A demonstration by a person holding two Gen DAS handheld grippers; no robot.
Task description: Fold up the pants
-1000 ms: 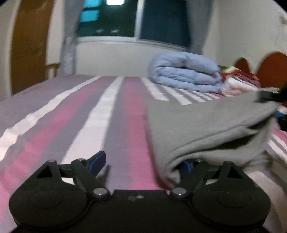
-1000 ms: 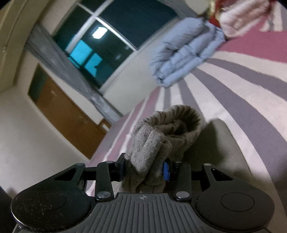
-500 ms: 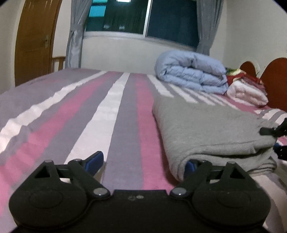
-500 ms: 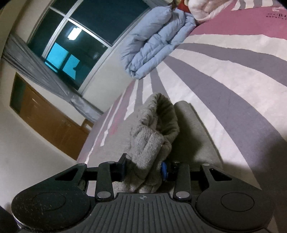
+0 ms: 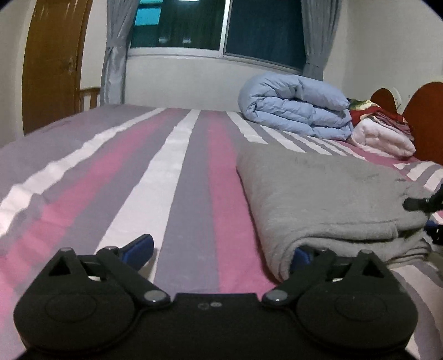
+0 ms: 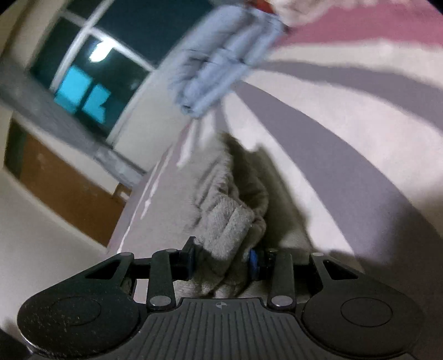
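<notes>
Grey fleece pants (image 5: 326,199) lie folded into a thick, layered rectangle on the striped bedspread (image 5: 177,177), whose bands run pink, white and mauve away from the camera toward the far wall. The bundle sits on the right half of the left wrist view, its rounded fold edge facing the camera.

The left gripper (image 5: 221,249) rests low over the bedspread with its jaws spread wide. Its left blue-padded finger (image 5: 138,246) lies over bare sheet, apart from the cloth, while the right finger (image 5: 301,254) is tucked against the near corner of the folded pants, partly hidden under the overhanging fabric. Nothing is clamped between them.

The right gripper (image 6: 221,257) is narrowed on a bunched wad of the same grey fabric (image 6: 227,227), the cloth pressed between its two blue pads and rising in a ridge ahead of them. This view is tilted and motion-blurred. From the left wrist camera, the black tip of the right gripper (image 5: 420,205) shows at the right edge of the pants.

Beyond the pants, a rolled pale-blue quilted duvet (image 5: 296,110) lies near the wall, with a folded pink blanket (image 5: 382,135) just beside it. A dark window (image 5: 216,25) flanked by grey curtains (image 5: 113,49) and a brown wooden door (image 5: 49,63) fill the background.
</notes>
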